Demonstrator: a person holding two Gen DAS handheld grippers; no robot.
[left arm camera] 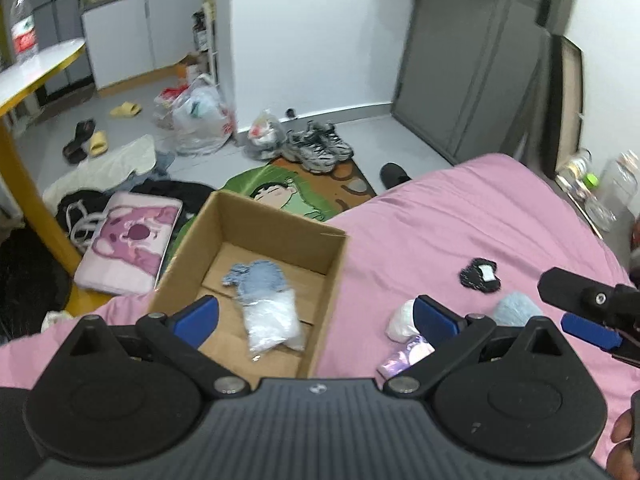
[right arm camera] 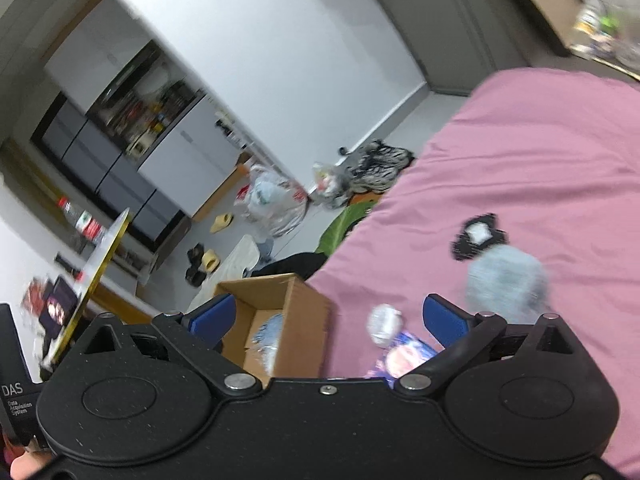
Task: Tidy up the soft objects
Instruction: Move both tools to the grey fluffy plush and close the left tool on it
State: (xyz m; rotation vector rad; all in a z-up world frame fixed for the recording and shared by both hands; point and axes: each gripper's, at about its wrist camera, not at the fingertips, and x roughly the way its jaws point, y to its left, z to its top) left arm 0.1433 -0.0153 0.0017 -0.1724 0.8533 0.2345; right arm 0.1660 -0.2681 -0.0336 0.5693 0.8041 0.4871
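An open cardboard box [left arm camera: 208, 232] sits at the edge of the pink bed [left arm camera: 460, 208]. Inside lie a blue knitted piece [left arm camera: 258, 278] and a clear plastic bag [left arm camera: 272, 324]. My left gripper [left arm camera: 316, 316] is open and empty above the box's near right corner. On the bed to the right lie a white soft item [left arm camera: 400, 320], a purple packet [left arm camera: 408, 354], a pale blue fluffy ball [left arm camera: 516, 308] and a black patch [left arm camera: 480, 274]. My right gripper [right arm camera: 330, 318] is open and empty, tilted, above the white item [right arm camera: 385, 324] and the packet [right arm camera: 404, 358]. The box [right arm camera: 304, 312] shows to its left.
The right gripper's fingers [left arm camera: 584, 312] show at the right edge of the left wrist view. On the floor are a pink pillow [left arm camera: 132, 244], sneakers [left arm camera: 320, 146], plastic bags [left arm camera: 200, 116], slippers and clothes. A round table [left arm camera: 36, 68] with a bottle stands at the left.
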